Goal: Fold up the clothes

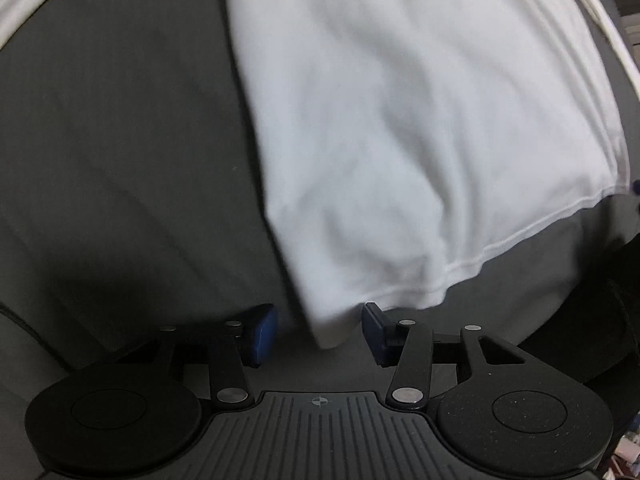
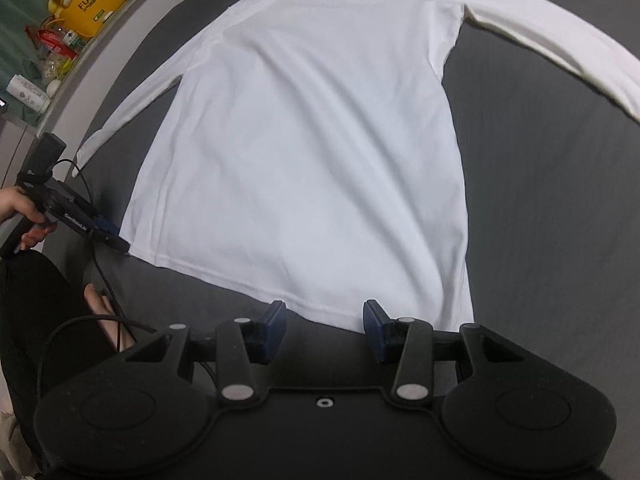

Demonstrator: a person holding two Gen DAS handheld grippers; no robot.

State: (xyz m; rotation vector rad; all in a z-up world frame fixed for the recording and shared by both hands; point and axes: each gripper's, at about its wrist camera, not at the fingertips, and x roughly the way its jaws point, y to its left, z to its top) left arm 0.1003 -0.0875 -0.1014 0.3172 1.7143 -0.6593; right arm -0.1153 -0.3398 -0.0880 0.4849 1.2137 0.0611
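A white long-sleeve shirt (image 2: 304, 152) lay flat on the dark grey worktop (image 2: 552, 208), both hand-held grippers, left (image 1: 319, 330) and right (image 2: 325, 330), gaping open at its hem, with boxes (image 2: 94, 0) cluttering the far edge.

A yellow box (image 2: 93, 6) on the cluttered shelf reads "FULL ENERGY", and the left gripper (image 2: 120, 245) body carries small white lettering too blurred to read.

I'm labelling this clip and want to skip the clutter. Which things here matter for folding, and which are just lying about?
For the job:
- white long-sleeved shirt, spread flat on the grey surface
- left gripper, open at the shirt's hem corner
- right gripper, open at the hem

Lying about:
- yellow box
- white bottle
- other clutter beside them
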